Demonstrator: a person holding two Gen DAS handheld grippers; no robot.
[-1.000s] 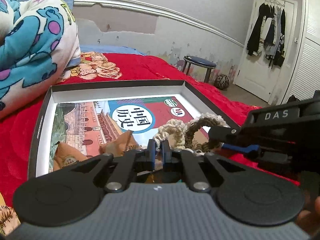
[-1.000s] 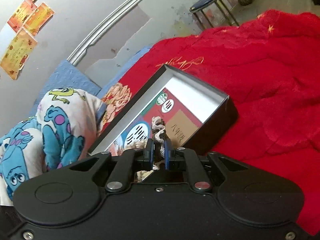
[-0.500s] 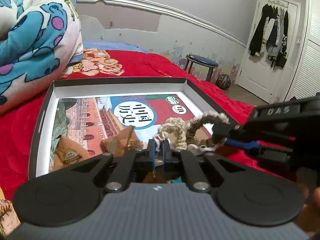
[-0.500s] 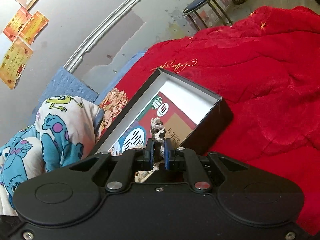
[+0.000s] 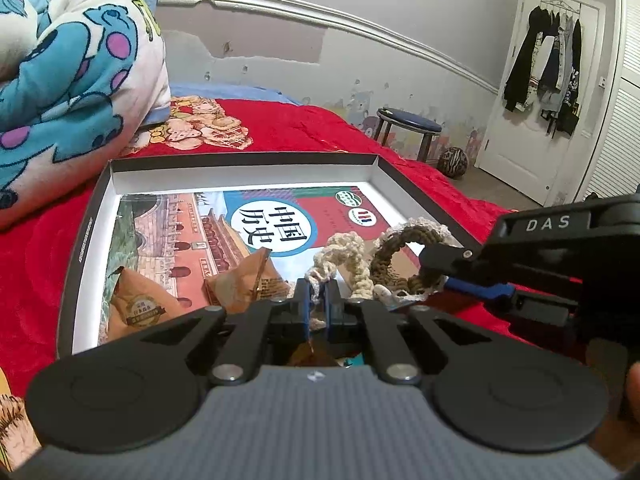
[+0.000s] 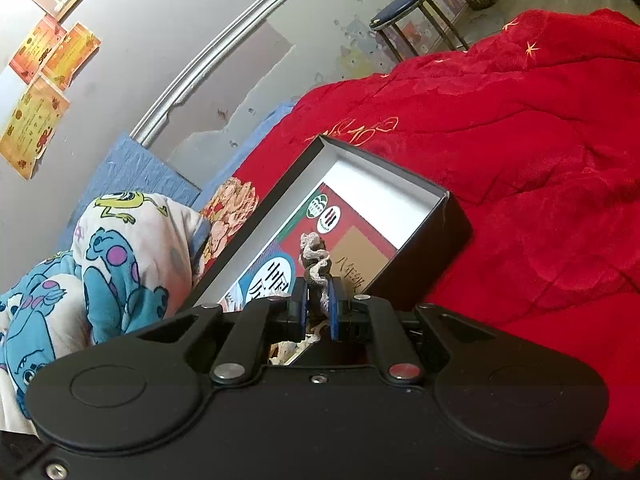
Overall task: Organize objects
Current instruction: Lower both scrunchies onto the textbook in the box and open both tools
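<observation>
Crocheted piece (image 5: 384, 256) higher above box (image 5: 248, 172)

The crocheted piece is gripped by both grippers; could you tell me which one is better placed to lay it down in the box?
Probably the left gripper: its end of the crocheted piece already hangs over the book inside the box, while the right gripper reaches in across the rim.

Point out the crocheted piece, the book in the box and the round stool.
crocheted piece (image 5: 352, 252): left wrist view, on its cream loop above the tongs.
book (image 5: 276, 222): left wrist view, on the white circle with characters on its cover.
round stool (image 5: 409, 123): left wrist view, on its dark blue seat.
</observation>
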